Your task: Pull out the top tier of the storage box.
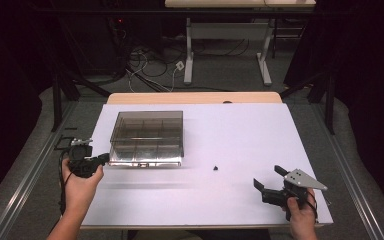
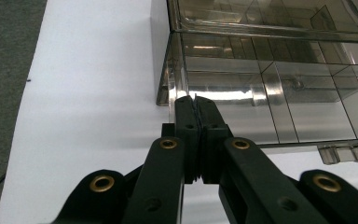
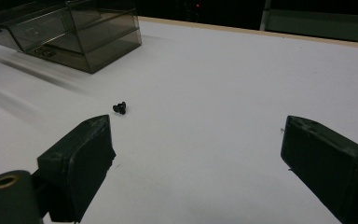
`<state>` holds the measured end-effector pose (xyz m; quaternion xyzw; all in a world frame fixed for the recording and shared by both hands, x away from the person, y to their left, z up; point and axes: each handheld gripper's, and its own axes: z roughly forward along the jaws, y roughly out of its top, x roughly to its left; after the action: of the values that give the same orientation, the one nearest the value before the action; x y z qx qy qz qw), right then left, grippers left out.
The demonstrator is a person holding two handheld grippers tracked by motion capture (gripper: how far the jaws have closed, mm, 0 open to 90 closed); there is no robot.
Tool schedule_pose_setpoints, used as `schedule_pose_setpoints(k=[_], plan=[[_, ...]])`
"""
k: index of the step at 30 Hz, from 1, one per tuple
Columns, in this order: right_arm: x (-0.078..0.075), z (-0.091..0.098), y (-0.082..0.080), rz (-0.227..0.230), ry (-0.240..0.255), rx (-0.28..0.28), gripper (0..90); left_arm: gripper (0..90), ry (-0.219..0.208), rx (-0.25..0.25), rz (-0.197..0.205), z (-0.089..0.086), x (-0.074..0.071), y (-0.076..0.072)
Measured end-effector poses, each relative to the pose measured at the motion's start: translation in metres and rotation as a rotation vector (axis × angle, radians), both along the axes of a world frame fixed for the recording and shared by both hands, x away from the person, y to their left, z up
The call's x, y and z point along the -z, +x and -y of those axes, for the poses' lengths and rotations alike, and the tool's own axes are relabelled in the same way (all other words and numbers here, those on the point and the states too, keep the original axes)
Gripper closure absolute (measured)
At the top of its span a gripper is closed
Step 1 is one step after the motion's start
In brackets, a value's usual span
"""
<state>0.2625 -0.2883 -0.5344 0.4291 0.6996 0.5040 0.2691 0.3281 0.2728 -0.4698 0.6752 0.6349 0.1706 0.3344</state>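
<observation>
A smoky clear plastic box (image 1: 147,137) with several compartments stands on the left half of the white table (image 1: 230,135). My left gripper (image 1: 104,160) is shut, and in the left gripper view its tips (image 2: 195,99) sit against the box's (image 2: 270,88) near left corner. Nothing shows between its jaws. A small black screw (image 1: 215,168) lies loose on the table to the right of the box. My right gripper (image 1: 267,176) stands open near the front right, its jaws pointing toward the screw (image 3: 119,108) and a fair way short of it. The box (image 3: 74,37) lies beyond.
The box has a small latch tab (image 2: 344,153) on its front edge. The table's front edge (image 1: 200,227) runs just behind both hands. Beyond the far edge are a floor with cables (image 1: 150,70) and another table's legs (image 1: 190,55).
</observation>
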Motion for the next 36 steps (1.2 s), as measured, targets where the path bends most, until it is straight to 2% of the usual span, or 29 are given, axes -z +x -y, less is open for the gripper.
schedule_pose_setpoints(k=[8, 9, 11, 13, 17, 20, 24, 28, 32, 36], plan=[[0.0, 0.0, 0.0, -0.003, 0.0, -0.001, 8.8, 80.4, -0.003, -0.005, 0.01, -0.003, -0.001, -0.002], [0.0, 0.0, 0.0, -0.002, -0.001, 0.0, 8.7, 79.7, -0.003, -0.002, 0.025, -0.004, -0.001, -0.003], [0.0, 0.0, 0.0, 0.002, -0.002, 0.0, 8.8, 77.6, 0.002, 0.007, 0.029, -0.005, -0.003, -0.003], [0.0, 0.0, 0.0, 0.0, -0.003, -0.002, 8.8, 74.1, 0.024, 0.004, 0.05, -0.005, -0.004, -0.004], [0.0, 0.0, 0.0, 0.0, -0.006, -0.003, 8.8, 72.2, 0.015, 0.005, 0.068, -0.004, -0.006, -0.005], [-0.001, 0.0, 0.0, -0.003, -0.004, 0.001, 8.8, 68.0, 0.003, 0.014, 0.105, -0.003, -0.008, -0.006], [0.0, 0.0, 0.0, 0.002, -0.004, -0.002, 8.8, 62.6, 0.025, 0.033, 0.137, 0.003, -0.012, -0.007], [-0.001, 0.0, 0.0, 0.004, -0.006, -0.006, 8.8, 62.1, 0.057, 0.053, 0.166, 0.009, -0.016, -0.008], [-0.001, 0.001, 0.0, 0.0, -0.006, 0.0, 8.8, 62.0, 0.014, 0.071, 0.178, 0.013, -0.016, -0.007], [-0.001, 0.0, -0.001, -0.002, -0.001, 0.0, 8.8, 57.6, 0.024, 0.092, 0.202, 0.018, -0.017, -0.007]])
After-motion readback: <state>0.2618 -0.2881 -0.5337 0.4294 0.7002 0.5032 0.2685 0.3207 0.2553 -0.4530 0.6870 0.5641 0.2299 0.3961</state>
